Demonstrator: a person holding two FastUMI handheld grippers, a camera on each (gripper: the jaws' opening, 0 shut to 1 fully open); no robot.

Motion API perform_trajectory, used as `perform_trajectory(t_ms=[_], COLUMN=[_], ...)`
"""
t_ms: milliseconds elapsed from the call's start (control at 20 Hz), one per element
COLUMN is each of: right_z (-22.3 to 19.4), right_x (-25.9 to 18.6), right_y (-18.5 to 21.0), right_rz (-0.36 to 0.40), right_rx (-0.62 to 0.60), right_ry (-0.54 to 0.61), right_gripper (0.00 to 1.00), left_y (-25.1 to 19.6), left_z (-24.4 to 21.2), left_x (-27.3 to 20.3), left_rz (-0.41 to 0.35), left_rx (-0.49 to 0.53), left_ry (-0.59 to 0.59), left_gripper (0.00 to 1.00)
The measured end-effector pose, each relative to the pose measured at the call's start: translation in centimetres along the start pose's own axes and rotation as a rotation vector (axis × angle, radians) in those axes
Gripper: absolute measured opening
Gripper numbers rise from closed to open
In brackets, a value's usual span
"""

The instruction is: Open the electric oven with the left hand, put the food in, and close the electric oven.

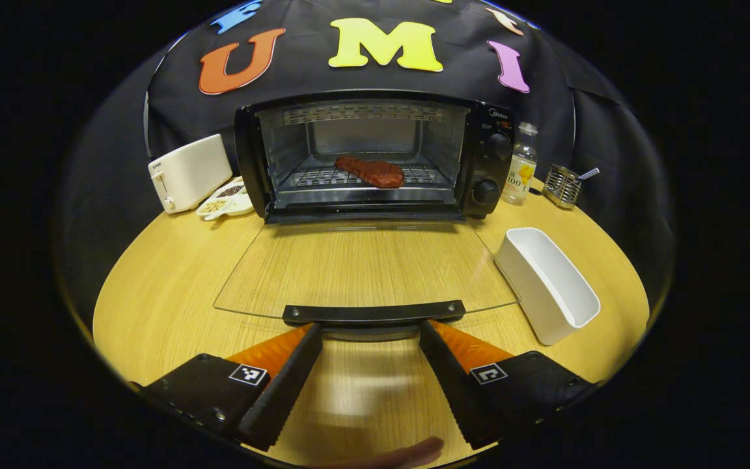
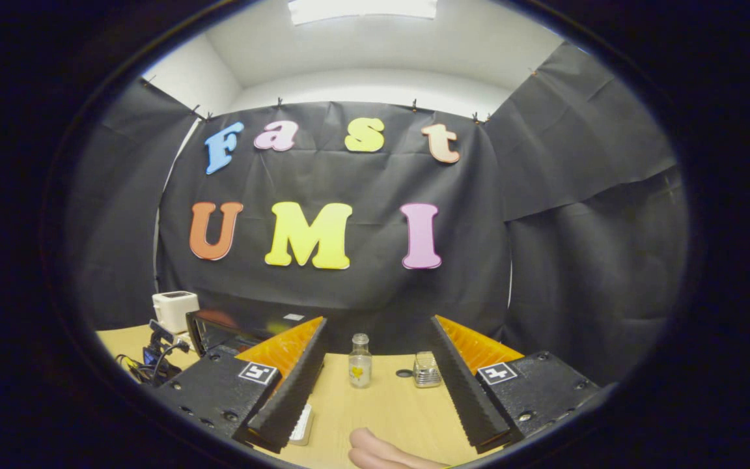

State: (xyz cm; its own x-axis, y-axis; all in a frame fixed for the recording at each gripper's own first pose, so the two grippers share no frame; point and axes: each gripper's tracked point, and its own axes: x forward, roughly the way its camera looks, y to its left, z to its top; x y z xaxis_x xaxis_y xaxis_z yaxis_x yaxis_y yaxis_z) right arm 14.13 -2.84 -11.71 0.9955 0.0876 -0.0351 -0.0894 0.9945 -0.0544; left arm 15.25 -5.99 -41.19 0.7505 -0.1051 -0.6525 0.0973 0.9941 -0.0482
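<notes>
Electric oven (image 1: 375,156): "Midea", control panel top | bottle (image 1: 520,166) right of oven: "100" | toaster (image 1: 187,172) left of oven: brand illegible

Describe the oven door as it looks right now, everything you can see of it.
The oven door is fully open, lying flat over the wooden table, hinged at the oven front. It is a clear glass panel, wood grain showing through, with a dark bar handle along its near edge. The left gripper is open, its fingertips right at the handle; contact is unclear.

Black oven (image 1: 479,163); reddish-brown meat (image 1: 371,172); white tray (image 1: 547,283); pale wood-grain table (image 1: 153,293)
</notes>
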Motion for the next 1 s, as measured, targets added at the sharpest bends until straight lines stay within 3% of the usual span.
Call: perform_trajectory(t_ms=[1000], right_z=[0.6], right_x=[-0.7], right_y=[0.5], right_rz=[0.001], right_rx=[0.002], right_ry=[0.009], right_gripper=[0.97], left_y=[0.3], left_z=[6.8], left_x=[-2.9], left_rz=[0.001], left_rx=[-0.014], left_ry=[-0.142], left_gripper=[0.97])
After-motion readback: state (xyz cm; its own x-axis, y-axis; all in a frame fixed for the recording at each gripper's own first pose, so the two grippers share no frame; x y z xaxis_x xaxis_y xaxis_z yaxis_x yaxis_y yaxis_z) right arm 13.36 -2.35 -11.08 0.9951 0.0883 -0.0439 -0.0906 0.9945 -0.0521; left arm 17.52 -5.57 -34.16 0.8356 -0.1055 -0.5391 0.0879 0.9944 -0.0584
